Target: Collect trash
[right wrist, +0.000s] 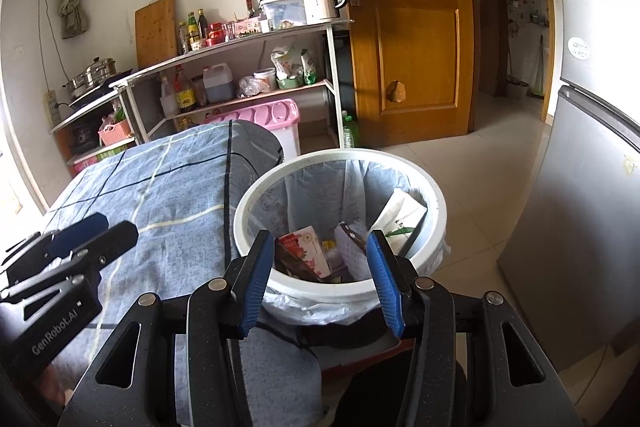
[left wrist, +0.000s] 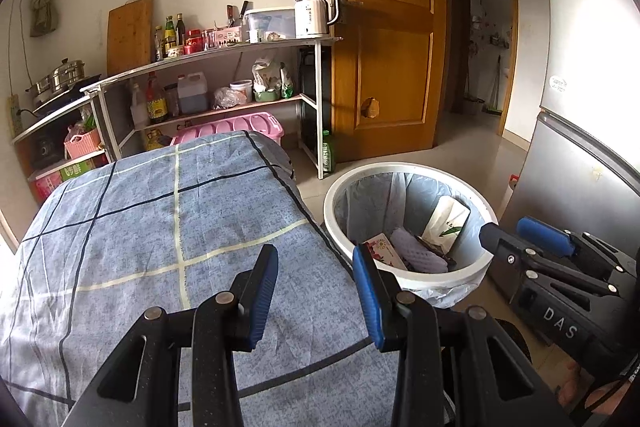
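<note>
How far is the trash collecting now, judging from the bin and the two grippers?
Done: the white round plastic bin with its liner already holds a red printed carton, a white packet and other pieces. In hand: nothing; left gripper and right gripper are both open and empty. Left: the blue checked cloth shows no trash, so probably little remains.
</note>
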Demonstrator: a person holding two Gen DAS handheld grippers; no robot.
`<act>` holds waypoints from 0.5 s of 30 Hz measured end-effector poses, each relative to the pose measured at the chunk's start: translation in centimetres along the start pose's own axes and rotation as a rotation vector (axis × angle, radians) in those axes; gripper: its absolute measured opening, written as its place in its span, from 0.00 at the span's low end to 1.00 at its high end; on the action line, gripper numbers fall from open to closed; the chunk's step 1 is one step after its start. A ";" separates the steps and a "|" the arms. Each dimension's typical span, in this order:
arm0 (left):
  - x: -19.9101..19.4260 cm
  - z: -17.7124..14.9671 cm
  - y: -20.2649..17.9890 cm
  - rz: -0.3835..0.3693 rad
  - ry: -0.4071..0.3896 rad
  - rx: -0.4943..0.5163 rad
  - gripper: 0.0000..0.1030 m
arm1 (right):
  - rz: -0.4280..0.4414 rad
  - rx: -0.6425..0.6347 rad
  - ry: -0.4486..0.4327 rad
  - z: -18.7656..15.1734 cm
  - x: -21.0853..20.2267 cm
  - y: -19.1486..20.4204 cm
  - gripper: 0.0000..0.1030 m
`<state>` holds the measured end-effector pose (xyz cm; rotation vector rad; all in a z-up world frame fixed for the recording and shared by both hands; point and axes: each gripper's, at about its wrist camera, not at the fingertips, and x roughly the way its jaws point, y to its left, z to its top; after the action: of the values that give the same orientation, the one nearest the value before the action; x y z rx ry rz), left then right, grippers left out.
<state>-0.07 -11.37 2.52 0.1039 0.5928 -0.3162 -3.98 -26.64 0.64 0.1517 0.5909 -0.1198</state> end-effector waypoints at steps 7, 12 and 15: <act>-1.2 -0.9 0.6 0.036 -0.008 -0.018 0.38 | -0.009 -0.006 -0.020 -0.6 -1.2 0.7 0.48; -1.5 -1.2 0.9 0.045 -0.008 -0.020 0.38 | -0.006 -0.016 -0.031 -0.7 -1.6 1.2 0.48; -1.3 -1.2 1.1 0.043 0.001 -0.026 0.38 | -0.005 -0.017 -0.033 -0.6 -1.7 1.4 0.48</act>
<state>-1.39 -9.72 2.26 0.0912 0.5945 -0.2664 -5.54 -25.04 1.26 0.1311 0.5592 -0.1218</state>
